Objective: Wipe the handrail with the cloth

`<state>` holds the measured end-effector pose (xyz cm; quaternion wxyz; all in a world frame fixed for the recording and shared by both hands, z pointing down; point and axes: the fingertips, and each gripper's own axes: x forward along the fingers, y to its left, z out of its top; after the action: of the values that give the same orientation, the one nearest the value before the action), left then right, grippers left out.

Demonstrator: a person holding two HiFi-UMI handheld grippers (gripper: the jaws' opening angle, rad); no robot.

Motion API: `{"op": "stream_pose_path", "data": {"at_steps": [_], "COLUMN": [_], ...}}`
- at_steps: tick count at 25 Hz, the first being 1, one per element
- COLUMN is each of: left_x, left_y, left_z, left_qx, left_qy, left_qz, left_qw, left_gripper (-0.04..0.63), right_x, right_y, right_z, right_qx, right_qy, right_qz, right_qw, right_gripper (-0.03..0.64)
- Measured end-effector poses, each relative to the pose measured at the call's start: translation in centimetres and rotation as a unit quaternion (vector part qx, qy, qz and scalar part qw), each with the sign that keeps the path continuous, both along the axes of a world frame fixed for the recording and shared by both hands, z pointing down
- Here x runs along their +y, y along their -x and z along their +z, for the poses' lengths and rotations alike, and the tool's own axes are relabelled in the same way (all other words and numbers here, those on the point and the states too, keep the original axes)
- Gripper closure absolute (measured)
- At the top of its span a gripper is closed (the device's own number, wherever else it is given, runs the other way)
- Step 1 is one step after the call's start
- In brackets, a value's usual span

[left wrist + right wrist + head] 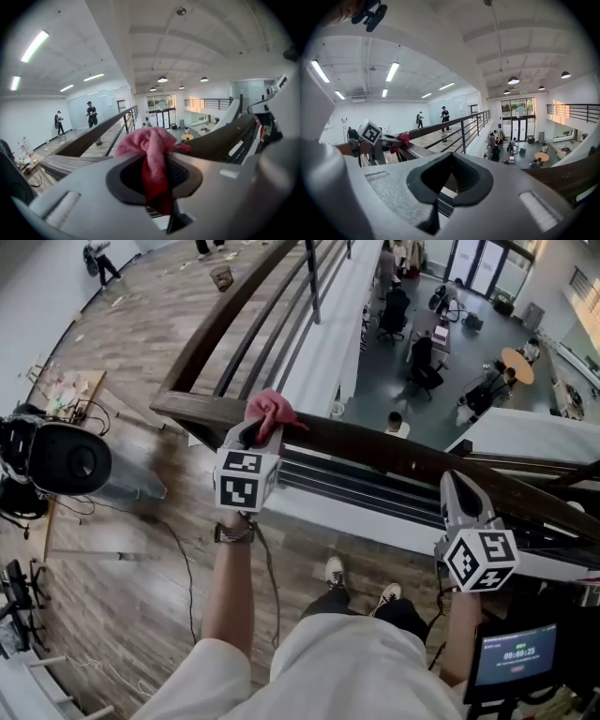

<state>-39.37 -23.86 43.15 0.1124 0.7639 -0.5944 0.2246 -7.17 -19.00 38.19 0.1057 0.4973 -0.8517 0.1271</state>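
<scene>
A dark wooden handrail [394, 454] runs from a corner at the left across to the right. On it, near the corner, rests a pink cloth [270, 407], with my left gripper [261, 429] shut on it. In the left gripper view the cloth [150, 145] bunches up out of the jaws, with the handrail [79, 143] running away beyond it. My right gripper [461, 498] hovers at the rail further right, shut and holding nothing. The right gripper view shows its own jaws [450, 180] closed, and the cloth [403, 137] on the handrail [417, 151] off to the left.
Beyond the rail lies an open drop to a lower floor [441, 343] with desks and seated people. A black round device [66, 457] and cables sit on the wooden floor at left. A small screen [516, 652] hangs at bottom right. Two people [91, 114] stand far down the walkway.
</scene>
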Motion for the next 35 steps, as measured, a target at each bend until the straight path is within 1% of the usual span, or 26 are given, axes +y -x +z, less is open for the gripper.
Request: {"op": "stream_pose_path", "data": {"at_steps": [6, 11, 13, 15, 19, 25, 30, 35], "left_x": [-0.7, -0.2, -0.2, 0.0, 0.1, 0.9, 0.9, 1.0], "left_y": [4.5, 5.8, 5.6, 4.3, 0.5, -2.4, -6.9, -9.3], "left_z": [-0.1, -0.1, -0.1, 0.0, 0.0, 0.8, 0.1, 0.3], "left_qx": [-0.008, 0.001, 0.013, 0.023, 0.024, 0.018, 0.020, 0.024], "left_qy": [-0.004, -0.001, 0.000, 0.001, -0.001, 0.000, 0.004, 0.011], "left_qz": [-0.037, -0.061, -0.064, -0.064, -0.061, -0.044, -0.025, -0.013], "left_qw": [0.9993, 0.9982, 0.9979, 0.9977, 0.9978, 0.9989, 0.9995, 0.9996], "left_gripper": [0.499, 0.500, 0.500, 0.500, 0.500, 0.500, 0.500, 0.500], "right_x": [0.5, 0.7, 0.7, 0.7, 0.5, 0.8, 0.7, 0.9], "right_y": [-0.5, -0.9, -1.1, -2.1, -5.2, -6.0, -8.9, -10.6], "right_z": [0.3, 0.7, 0.7, 0.6, 0.5, 1.0, 0.4, 0.6], "right_qx": [0.000, 0.000, 0.000, -0.001, -0.005, -0.011, -0.014, -0.013], "right_qy": [0.006, 0.006, 0.005, 0.004, 0.003, 0.000, -0.004, -0.002], "right_qz": [0.006, 0.004, 0.004, 0.004, 0.004, 0.000, -0.004, -0.005], "right_qw": [1.000, 1.000, 1.000, 1.000, 1.000, 1.000, 1.000, 1.000], "right_gripper": [0.614, 0.614, 0.614, 0.614, 0.614, 0.614, 0.614, 0.614]}}
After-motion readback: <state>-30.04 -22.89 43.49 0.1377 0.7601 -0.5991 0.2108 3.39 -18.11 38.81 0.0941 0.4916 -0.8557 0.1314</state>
